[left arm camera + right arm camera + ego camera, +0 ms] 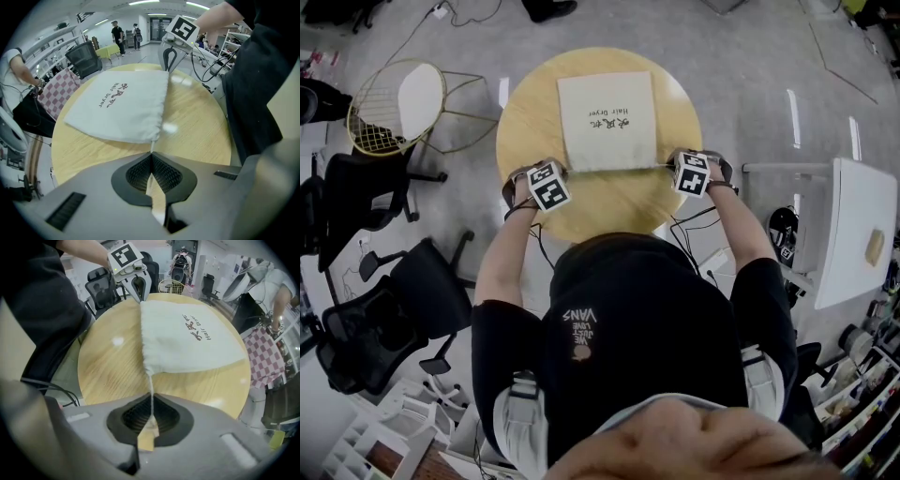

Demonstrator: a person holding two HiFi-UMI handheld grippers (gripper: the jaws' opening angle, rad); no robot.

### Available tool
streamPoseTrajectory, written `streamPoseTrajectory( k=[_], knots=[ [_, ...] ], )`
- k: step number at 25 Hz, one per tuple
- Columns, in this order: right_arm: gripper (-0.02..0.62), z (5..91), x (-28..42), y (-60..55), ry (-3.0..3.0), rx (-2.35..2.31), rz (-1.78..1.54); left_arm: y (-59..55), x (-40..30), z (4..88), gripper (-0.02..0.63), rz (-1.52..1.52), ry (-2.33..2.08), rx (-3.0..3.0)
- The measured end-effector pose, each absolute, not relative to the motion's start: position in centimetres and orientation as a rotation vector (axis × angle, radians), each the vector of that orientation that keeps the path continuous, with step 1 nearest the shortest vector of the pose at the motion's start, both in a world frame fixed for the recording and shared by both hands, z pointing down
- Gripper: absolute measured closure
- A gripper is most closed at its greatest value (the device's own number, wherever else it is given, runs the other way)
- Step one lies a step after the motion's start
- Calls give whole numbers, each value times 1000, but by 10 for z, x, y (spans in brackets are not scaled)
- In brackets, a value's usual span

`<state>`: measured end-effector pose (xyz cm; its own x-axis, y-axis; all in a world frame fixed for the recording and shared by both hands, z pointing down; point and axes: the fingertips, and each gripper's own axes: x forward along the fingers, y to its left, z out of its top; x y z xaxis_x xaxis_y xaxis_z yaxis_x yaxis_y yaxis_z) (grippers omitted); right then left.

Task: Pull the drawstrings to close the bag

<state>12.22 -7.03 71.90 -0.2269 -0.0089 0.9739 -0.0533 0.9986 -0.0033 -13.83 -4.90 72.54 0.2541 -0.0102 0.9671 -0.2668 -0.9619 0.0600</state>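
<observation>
White cloth drawstring bag (pixel 607 120): flat on round wooden table (pixel 525 127). Your left gripper (pixel 566 172) and right gripper (pixel 669 167) each clamp a white drawstring (pixel 152 146); mouth looks ungathered, outward pull remains

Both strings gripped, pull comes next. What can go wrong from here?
1. Slip: the left gripper and right gripper have their jaws shut on only a thin left drawstring and right drawstring. A hard pull may slide a string out.
2. Drag: the bag lies loose on the table with nothing pinning it. An uneven pull would likely slide it sideways instead of cinching the mouth.
</observation>
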Motion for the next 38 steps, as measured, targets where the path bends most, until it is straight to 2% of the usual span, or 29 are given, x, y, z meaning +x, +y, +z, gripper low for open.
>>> streamPoseTrajectory(
  k=[20, 38],
  knots=[
    [594, 712, 139, -73, -1800, 85, 32, -49, -153, 715, 597, 1670, -365, 2277],
    [586, 720, 136, -77, -1805, 106, 91, -32, -141, 730, 597, 1716, -234, 2267]
  ],
)
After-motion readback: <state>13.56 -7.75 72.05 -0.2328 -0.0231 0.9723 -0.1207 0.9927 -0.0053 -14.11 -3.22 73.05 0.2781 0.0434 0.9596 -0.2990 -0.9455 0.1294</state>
